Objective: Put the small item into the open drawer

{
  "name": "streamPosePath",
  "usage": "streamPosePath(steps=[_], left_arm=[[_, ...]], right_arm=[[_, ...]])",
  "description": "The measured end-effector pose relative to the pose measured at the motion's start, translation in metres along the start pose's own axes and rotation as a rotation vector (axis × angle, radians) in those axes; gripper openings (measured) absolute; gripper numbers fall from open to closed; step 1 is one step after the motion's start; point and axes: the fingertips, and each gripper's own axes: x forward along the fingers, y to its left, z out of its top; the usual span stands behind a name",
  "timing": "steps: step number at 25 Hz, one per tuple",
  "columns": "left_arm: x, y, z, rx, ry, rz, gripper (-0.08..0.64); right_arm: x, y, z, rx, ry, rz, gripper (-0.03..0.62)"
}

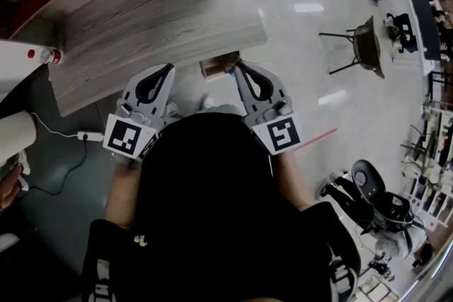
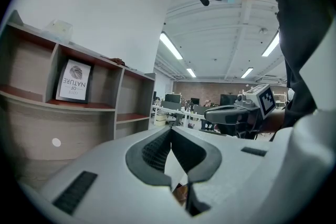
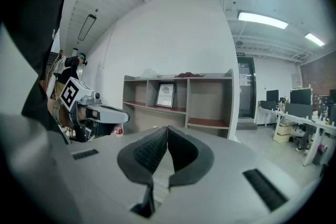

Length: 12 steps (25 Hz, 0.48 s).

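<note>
Hovering side by side in front of the person's dark-clothed chest, both tongs point toward the near edge of the wood-grain counter. The left tongs are closed, their ribbed pads meeting at the tips with nothing pinched between them. The right tongs are likewise fully closed and empty. The open drawer juts out from under the counter's near edge, toward its right end, and lies between the two sets of tips, nearer the right pair, which reach just beside its right side. A small bluish bit shows at the drawer's right end, next to the right tips; it is too small to tell whether this is the small item, and no view shows the item clearly. Neither pair touches the drawer as far as the head view shows. A bottle with a red cap lies on a white surface beyond the counter's left edge.
</note>
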Motion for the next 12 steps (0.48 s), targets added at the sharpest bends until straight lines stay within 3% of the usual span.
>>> streamPosePath(steps=[12], left_arm=[[0.0013,-0.0069,0.0112,0.036,-0.012,-0.026,0.002]], right_arm=[[-0.0006,0.001,0.0011,0.01,0.01,0.002,0.014]])
